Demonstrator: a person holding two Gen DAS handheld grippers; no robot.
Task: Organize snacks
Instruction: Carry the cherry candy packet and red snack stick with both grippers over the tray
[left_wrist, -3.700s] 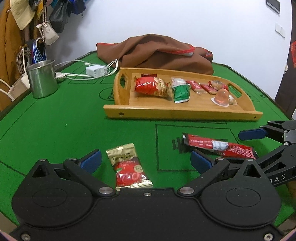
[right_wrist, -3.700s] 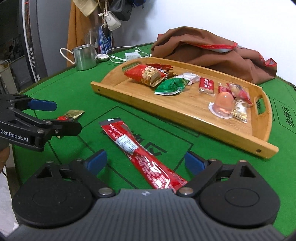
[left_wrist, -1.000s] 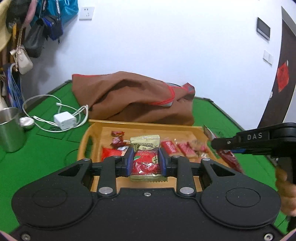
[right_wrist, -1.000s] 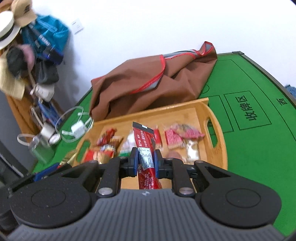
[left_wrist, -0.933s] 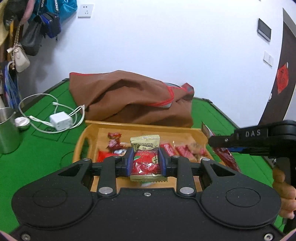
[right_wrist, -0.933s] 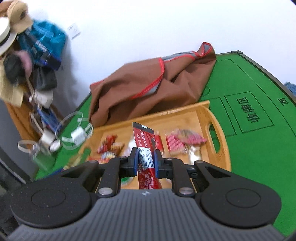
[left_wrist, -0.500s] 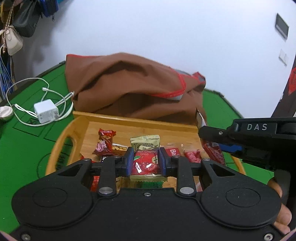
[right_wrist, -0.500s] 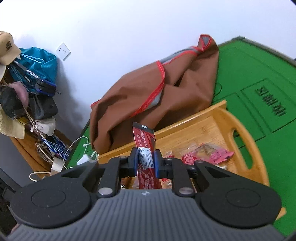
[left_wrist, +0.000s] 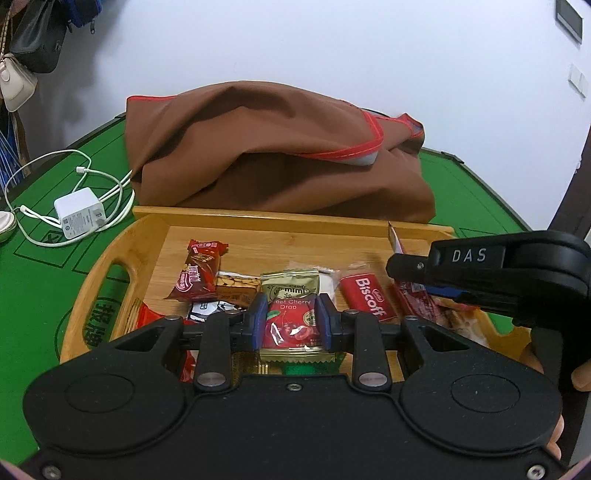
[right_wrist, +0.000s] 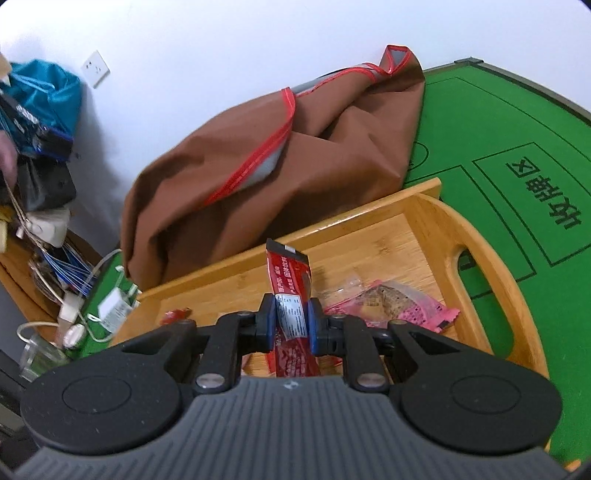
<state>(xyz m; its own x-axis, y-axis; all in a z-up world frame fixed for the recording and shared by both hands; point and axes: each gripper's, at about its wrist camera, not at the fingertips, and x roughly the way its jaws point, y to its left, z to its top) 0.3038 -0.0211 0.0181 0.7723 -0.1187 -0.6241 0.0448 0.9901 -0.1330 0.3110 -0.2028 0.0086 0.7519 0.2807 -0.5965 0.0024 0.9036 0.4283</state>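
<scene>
Delivery step: the left gripper (left_wrist: 290, 323) clamps the cherry drop packet (left_wrist: 291, 314) and the right gripper (right_wrist: 290, 319) the long red stick snack (right_wrist: 290, 291), both over the wooden tray (left_wrist: 258, 229), bare floor at 12 o'clock; next, lower and release

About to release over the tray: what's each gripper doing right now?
Left gripper: closed on the cherry drop candy packet.
Right gripper: closed on the long red snack stick.

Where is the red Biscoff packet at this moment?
In the left wrist view the Biscoff packet lies in the wooden tray, right of centre, between the cherry drop packet held in the left gripper and the right gripper.
</scene>
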